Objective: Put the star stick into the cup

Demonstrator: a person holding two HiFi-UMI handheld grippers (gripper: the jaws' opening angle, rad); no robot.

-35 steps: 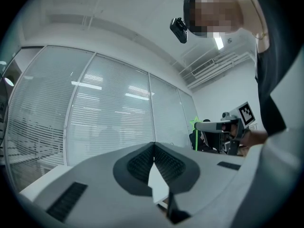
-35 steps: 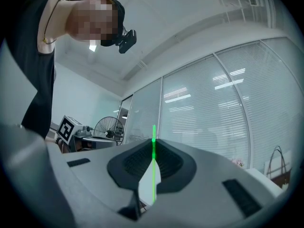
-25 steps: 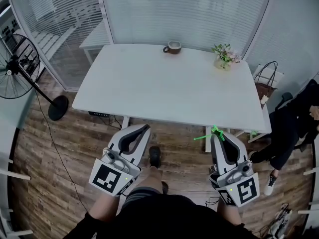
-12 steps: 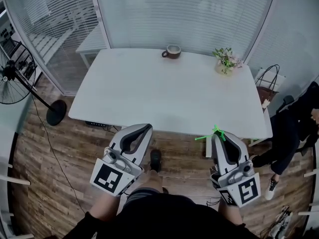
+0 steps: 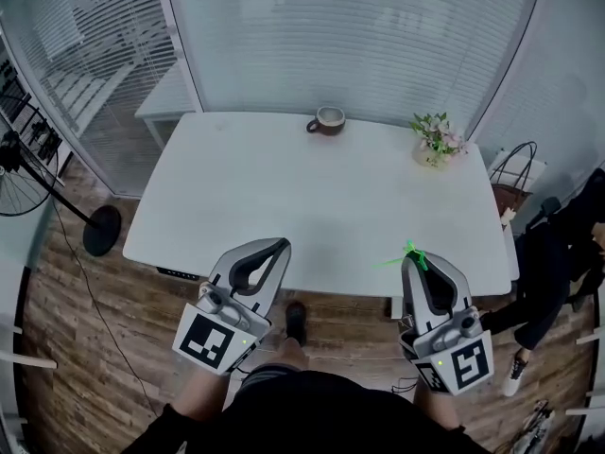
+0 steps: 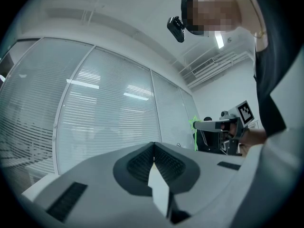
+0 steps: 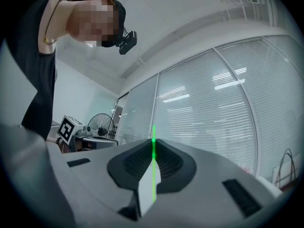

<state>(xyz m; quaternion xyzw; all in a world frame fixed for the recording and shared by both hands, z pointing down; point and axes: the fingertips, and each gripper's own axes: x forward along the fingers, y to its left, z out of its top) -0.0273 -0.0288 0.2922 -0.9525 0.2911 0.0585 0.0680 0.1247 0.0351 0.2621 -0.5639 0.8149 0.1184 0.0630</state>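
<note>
A brown cup [image 5: 328, 119] stands at the far edge of the white table [image 5: 284, 187], well away from both grippers. My right gripper [image 5: 413, 258] is shut on the green star stick [image 5: 408, 253], which sticks out sideways at its tip over the table's near edge. In the right gripper view the stick [image 7: 153, 165] runs as a thin green line up between the closed jaws. My left gripper [image 5: 281, 245] is shut and empty, level with the right one at the near edge. In the left gripper view the star stick [image 6: 194, 132] rises upright from the right gripper [image 6: 216, 125].
A small pot of flowers [image 5: 436, 140] sits at the table's far right corner. A standing fan [image 5: 28, 159] is on the wood floor to the left. A bag [image 5: 515, 173] and a seated person's legs [image 5: 558, 253] are to the right. Glass walls with blinds stand behind the table.
Both grippers have moved forward together toward the table, from over the floor to its near edge. The right gripper keeps its hold on the star stick.
</note>
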